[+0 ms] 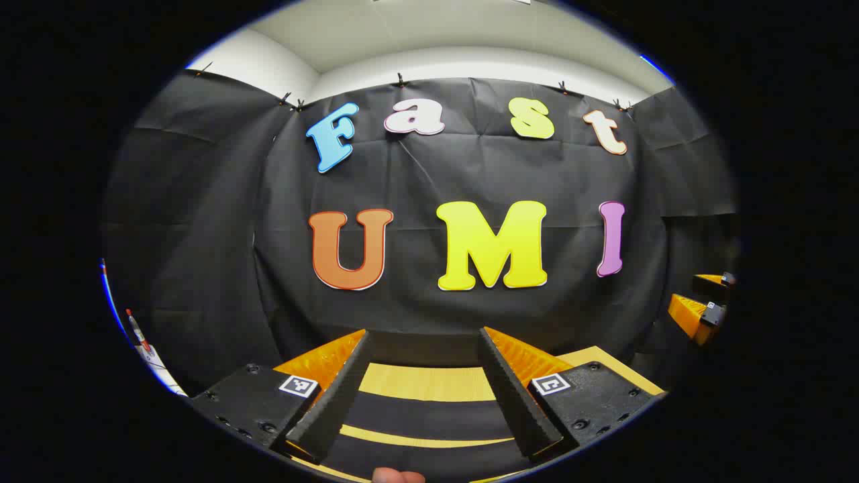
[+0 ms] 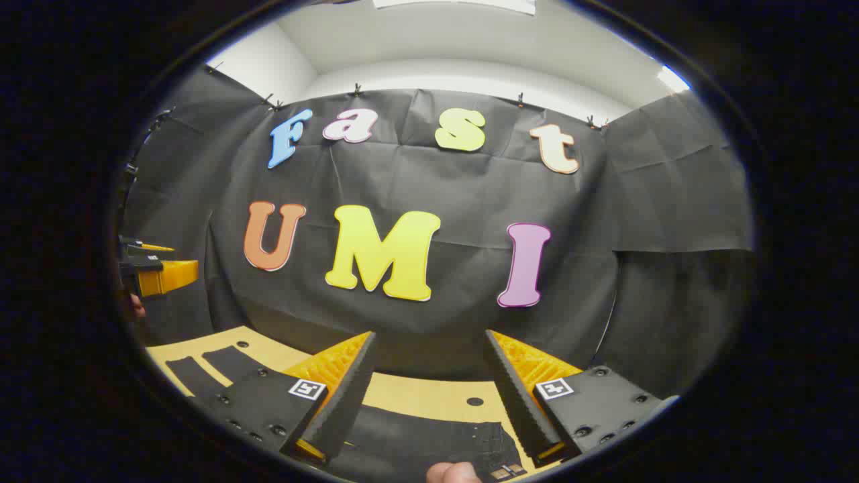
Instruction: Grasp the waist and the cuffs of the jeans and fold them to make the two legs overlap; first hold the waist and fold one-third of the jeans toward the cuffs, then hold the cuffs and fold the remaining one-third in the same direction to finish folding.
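left gripper view: raised above pale wooden table (image 1: pixel 429 382), level, facing black cloth wall (image 1: pixel 470 168)
right gripper view: same facing, farther right
shared: wall, table (image 2: pixel 416 399)

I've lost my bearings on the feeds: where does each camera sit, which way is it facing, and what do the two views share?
Left gripper view: rides the left gripper, facing the booth's wall above the table; own open fingers, a fingertip, right gripper at right.
Right gripper view: rides the right gripper, facing that wall; own open fingers, left gripper at left.
Shared: wall, table, dark jeans.
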`<state>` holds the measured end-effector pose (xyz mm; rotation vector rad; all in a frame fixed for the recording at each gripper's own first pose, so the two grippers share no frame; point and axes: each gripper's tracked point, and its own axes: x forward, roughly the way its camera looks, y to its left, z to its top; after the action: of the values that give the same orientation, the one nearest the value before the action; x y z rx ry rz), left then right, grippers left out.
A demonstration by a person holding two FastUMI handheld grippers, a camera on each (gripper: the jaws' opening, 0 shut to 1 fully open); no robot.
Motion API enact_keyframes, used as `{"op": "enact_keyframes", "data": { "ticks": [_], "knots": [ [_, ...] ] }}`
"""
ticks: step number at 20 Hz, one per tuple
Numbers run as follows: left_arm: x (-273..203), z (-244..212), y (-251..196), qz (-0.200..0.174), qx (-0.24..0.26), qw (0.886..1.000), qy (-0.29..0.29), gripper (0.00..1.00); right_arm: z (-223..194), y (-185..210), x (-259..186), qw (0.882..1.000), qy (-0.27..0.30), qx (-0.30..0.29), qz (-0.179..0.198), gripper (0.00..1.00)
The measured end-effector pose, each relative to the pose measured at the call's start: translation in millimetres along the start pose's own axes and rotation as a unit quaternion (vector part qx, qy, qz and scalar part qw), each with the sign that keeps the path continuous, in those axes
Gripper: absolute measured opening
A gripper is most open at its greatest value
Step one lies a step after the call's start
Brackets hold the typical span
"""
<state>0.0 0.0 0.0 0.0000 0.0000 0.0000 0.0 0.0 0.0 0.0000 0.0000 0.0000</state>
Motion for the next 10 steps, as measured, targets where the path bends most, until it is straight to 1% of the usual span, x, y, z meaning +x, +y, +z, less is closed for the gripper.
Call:
{"op": "enact_keyframes", "data": {
  "ticks": [2, 3, 4, 5, 6, 8, 10],
  "knots": [
    [1.8, 1.3, 1.9, -0.012, -0.001, 1.0, -0.007, 0.99, 8.0, 4.5, -0.5, 1.0, -0.005, 0.002, -0.01, 0.96],
    [2.2, -4.5, 3.4, -0.017, -0.001, 1.0, -0.005, 0.99, 6.3, 8.6, -2.5, 1.0, -0.006, 0.001, -0.016, 0.97],
    [2.3, -11.9, 4.0, -0.026, -0.001, 1.0, -0.001, 0.99, 3.1, 14.4, -5.0, 1.0, -0.004, -0.002, -0.017, 0.96],
    [1.6, -20.1, 5.7, -0.032, -0.003, 0.999, 0.002, 1.0, 0.6, 20.1, -7.6, 1.0, -0.005, -0.008, -0.018, 0.98],
    [1.6, -27.7, 8.9, -0.035, -0.005, 0.999, 0.011, 1.0, -3.0, 23.4, -8.1, 1.0, -0.002, -0.014, -0.025, 0.98],
    [0.9, -39.3, 17.6, -0.037, -0.008, 0.999, 0.019, 1.0, -10.0, 32.5, -9.6, 1.0, 0.006, -0.006, -0.03, 0.96],
    [2.0, -45.3, 26.0, -0.034, 0.001, 0.999, 0.018, 1.0, -15.2, 43.5, -10.8, 1.0, 0.011, 0.0, -0.029, 0.96]
  ]
}}
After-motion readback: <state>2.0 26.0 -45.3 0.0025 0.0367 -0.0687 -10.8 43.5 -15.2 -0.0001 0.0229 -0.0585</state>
